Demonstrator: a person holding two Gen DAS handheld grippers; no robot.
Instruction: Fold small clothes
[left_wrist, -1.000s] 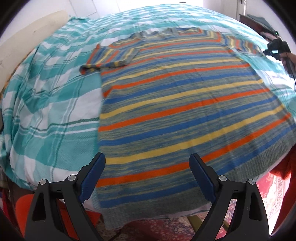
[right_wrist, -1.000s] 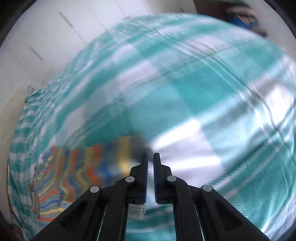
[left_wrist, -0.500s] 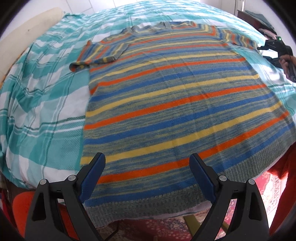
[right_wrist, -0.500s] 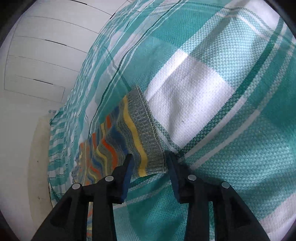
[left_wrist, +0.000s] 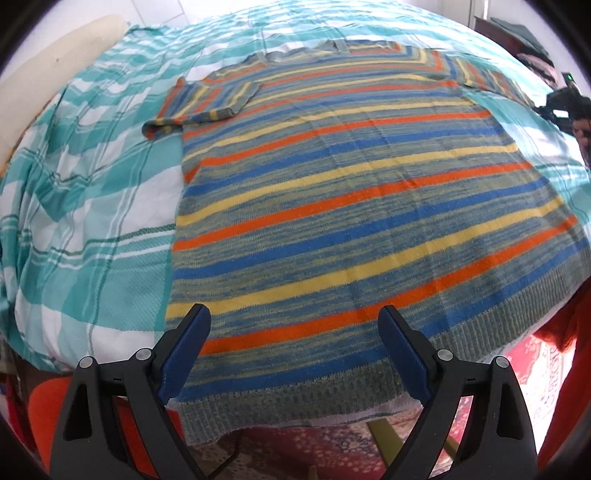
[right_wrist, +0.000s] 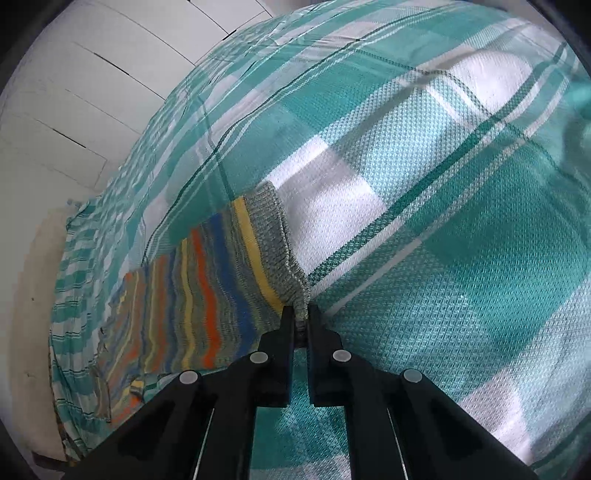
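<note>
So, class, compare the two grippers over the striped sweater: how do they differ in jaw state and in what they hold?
1. The left gripper has its jaws wide apart; the right gripper has just closed its jaws.
2. The left gripper holds nothing, hovering above the sweater near its hem; the right gripper pinches the grey ribbed cuff of a sleeve.

Both are black two-finger grippers pointing down at the sweater on the teal checked bedspread.

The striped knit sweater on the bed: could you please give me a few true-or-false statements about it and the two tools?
1. The right tool is shut on the sleeve cuff. True.
2. The left tool grips the hem. False: it is open above the striped sweater.
3. The sweater is already folded in half. False: it lies spread flat.
4. It lies on a teal plaid bedspread. True.
</note>
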